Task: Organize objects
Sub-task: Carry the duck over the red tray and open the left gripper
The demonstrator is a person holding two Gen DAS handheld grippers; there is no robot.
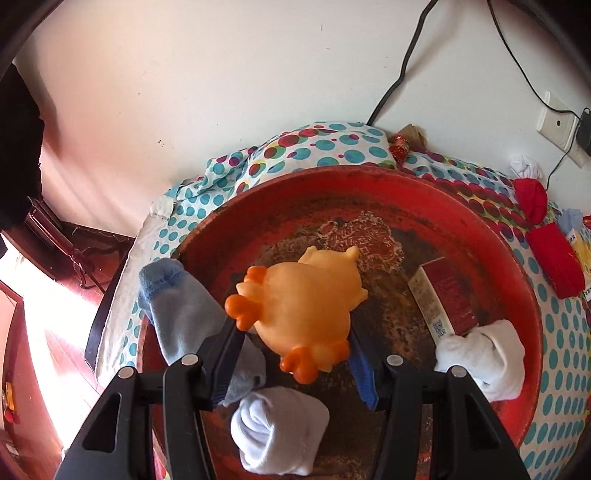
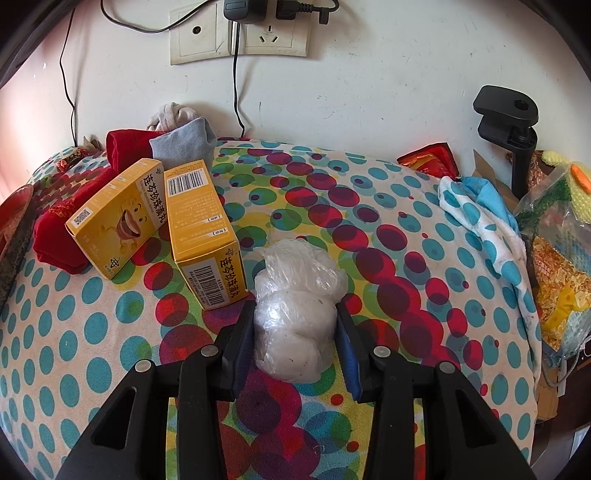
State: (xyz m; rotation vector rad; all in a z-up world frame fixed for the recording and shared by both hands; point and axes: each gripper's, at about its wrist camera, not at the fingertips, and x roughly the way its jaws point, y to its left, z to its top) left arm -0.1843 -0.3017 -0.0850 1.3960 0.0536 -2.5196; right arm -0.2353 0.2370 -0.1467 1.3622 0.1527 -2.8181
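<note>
My left gripper (image 1: 295, 328) is shut on an orange rubber chicken toy (image 1: 306, 295) and holds it above a worn red basin (image 1: 332, 177). Inside the basin lie a blue sock (image 1: 181, 306), a balled white sock (image 1: 277, 432), another white sock (image 1: 484, 354) and a dark red box (image 1: 443, 295). My right gripper (image 2: 295, 314) is shut on a white bundle wrapped in clear plastic (image 2: 295, 280), which rests on the polka-dot cloth (image 2: 388, 240). Two yellow boxes (image 2: 118, 218) (image 2: 203, 232) stand just left of that bundle.
Red socks (image 2: 59, 229) and a grey sock (image 2: 184, 144) lie behind the yellow boxes by the wall. Wall sockets with cables (image 2: 240, 33) are above. A black clamp stand (image 2: 517, 125) and a plastic bag of items (image 2: 554, 240) crowd the right edge.
</note>
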